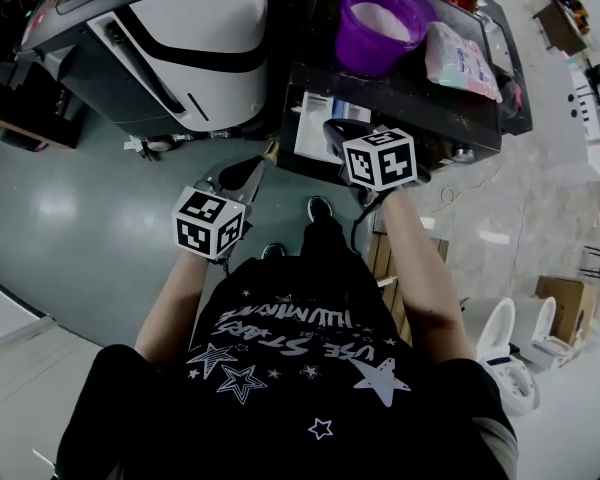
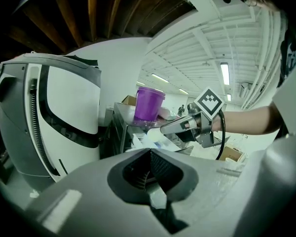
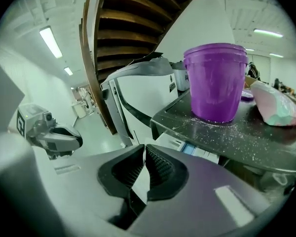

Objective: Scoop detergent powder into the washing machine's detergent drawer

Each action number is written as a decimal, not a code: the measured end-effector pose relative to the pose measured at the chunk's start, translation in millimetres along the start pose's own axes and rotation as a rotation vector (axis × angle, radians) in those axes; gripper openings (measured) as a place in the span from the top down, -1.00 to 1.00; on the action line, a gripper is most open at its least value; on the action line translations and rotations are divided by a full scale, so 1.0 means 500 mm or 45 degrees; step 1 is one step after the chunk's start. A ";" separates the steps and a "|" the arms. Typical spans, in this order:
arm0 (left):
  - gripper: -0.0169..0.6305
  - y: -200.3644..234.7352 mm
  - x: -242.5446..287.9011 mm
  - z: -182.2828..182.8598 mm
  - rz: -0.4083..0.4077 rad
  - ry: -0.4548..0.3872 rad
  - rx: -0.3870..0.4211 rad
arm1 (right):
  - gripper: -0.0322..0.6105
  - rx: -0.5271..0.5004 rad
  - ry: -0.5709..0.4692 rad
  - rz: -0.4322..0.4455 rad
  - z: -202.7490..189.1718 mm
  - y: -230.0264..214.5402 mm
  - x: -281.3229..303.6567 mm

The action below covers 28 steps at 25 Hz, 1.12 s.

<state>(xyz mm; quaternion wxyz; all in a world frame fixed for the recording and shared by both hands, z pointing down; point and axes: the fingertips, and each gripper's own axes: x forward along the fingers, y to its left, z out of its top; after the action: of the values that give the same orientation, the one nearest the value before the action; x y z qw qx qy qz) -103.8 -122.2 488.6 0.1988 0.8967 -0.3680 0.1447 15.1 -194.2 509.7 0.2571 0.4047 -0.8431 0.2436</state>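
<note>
Purple tub (image 3: 217,83) of powder stands untouched. Below it, left gripper (image 2: 149,154) and right gripper (image 3: 144,149) have jaws together, empty. Scooping apparently hasn't started, so the next move probably calls for reaching up to the tub.

A white-grey unit (image 1: 170,38) stands on the green floor (image 1: 70,218) under wooden stairs (image 3: 133,14), with a strip lamp (image 3: 50,42) on the ceiling, and two toilets (image 1: 515,343) near a cardboard box (image 1: 565,293).

You're in a workshop-like hall: bare green floor (image 1: 70,218), loose toilets (image 1: 510,353) at 4 o'clock, strip lights (image 2: 225,73) overhead.
</note>
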 end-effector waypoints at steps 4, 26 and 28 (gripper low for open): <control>0.95 0.005 -0.009 -0.004 0.007 -0.002 -0.006 | 0.79 -0.138 0.009 -0.074 -0.002 0.001 0.007; 0.95 -0.006 -0.037 -0.012 0.042 -0.038 -0.014 | 0.79 -0.989 0.125 -0.277 -0.024 0.039 0.006; 0.95 -0.005 -0.039 -0.010 0.046 -0.046 -0.013 | 0.79 -1.055 0.134 -0.292 -0.027 0.041 0.008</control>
<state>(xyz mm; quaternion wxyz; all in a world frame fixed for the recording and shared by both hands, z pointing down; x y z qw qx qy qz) -116.0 -106.4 484.3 0.1938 0.8915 -0.3883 0.1301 -0.4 -176.9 518.1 0.4660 0.3453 -0.8049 -0.1252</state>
